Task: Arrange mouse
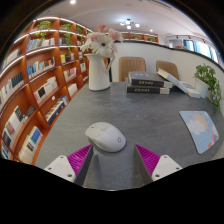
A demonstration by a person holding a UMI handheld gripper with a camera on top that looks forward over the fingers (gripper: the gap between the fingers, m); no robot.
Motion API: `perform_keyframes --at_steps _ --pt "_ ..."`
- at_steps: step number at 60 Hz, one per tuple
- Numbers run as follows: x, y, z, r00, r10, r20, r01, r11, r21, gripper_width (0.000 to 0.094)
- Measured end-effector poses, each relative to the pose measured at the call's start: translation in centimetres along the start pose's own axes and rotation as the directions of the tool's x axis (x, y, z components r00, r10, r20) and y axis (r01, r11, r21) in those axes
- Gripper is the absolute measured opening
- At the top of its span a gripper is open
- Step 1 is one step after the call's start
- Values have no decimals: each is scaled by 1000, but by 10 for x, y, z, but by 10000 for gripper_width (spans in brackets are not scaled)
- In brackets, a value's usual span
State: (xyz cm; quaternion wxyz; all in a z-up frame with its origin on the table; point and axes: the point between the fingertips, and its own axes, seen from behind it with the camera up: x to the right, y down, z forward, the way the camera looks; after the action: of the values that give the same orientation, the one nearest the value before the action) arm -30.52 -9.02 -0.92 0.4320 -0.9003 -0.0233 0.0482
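A white computer mouse (105, 136) lies on the grey table (140, 112), just ahead of my fingers and slightly toward the left one. My gripper (112, 158) is open, its two magenta pads (80, 157) spread wide on either side, and it holds nothing. The mouse rests on the table on its own, its near edge reaching in between the fingertips with gaps at both sides.
A white vase with flowers (98, 62) stands at the table's far left. A stack of books (147, 84) lies at the far middle. A blue mouse mat (200, 129) lies to the right. A potted plant (209, 82) stands far right. Bookshelves (40, 80) line the left.
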Motion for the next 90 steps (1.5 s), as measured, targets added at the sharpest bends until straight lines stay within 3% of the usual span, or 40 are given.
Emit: perform_keyframes --at_steps 22,27,35,46,51,56,57,59,65,78,90 --pt "20 -63 66 997 43 -63 -43 999 -1 801" --pt "23 -65 70 995 73 -71 -74 997 -12 733" --pt "16 -62 72 991 129 -39 -130 991 -21 544" --pt "17 -60 74 994 104 -33 -105 993 -43 468" --pt "17 -58 72 995 97 -21 -98 992 -77 423" --pt "17 -58 72 997 74 -10 -75 990 -121 442" --pt "17 -59 70 998 66 -4 -66 989 -131 390" --pt "14 -66 66 999 46 19 -43 989 -141 389" --pt "21 -126 38 996 55 68 -51 997 -62 390" --pt "131 -273 -69 1000 -28 -2 28 982 186 373" --pt "260 -298 -122 998 -30 -59 44 967 252 373"
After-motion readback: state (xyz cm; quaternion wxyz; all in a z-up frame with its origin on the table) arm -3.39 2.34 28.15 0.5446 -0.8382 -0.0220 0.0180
